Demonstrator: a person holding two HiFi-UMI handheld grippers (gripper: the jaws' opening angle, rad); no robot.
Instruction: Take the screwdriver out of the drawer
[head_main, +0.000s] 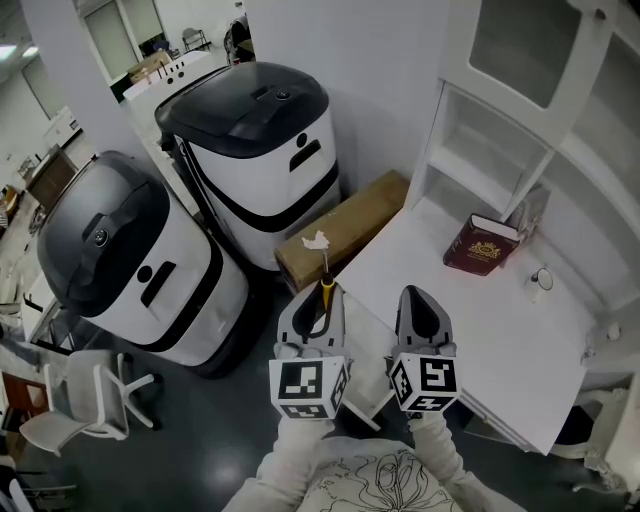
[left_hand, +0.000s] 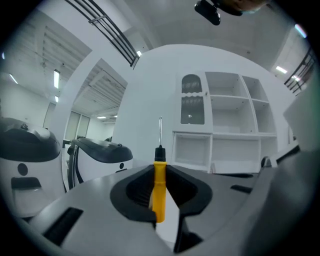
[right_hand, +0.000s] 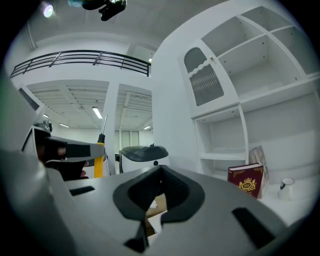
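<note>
A screwdriver (head_main: 326, 288) with a yellow handle and a thin metal shaft stands upright between the jaws of my left gripper (head_main: 318, 302), which is shut on the handle. In the left gripper view the yellow handle (left_hand: 159, 190) sits clamped at the jaw tips of the left gripper (left_hand: 160, 169), with the shaft pointing up. My right gripper (head_main: 420, 298) hovers beside it over the edge of the white desk (head_main: 480, 330), jaws together and nothing in them. The right gripper view shows the right gripper (right_hand: 160, 169) shut and the screwdriver (right_hand: 99, 161) to its left. No drawer is in view.
A dark red book (head_main: 480, 244) and a small white cup (head_main: 540, 281) lie on the desk below white shelves (head_main: 490, 150). A cardboard box (head_main: 345, 228) stands left of the desk. Two white and black machines (head_main: 255, 150) (head_main: 130, 270) and a white chair (head_main: 80, 400) fill the floor at left.
</note>
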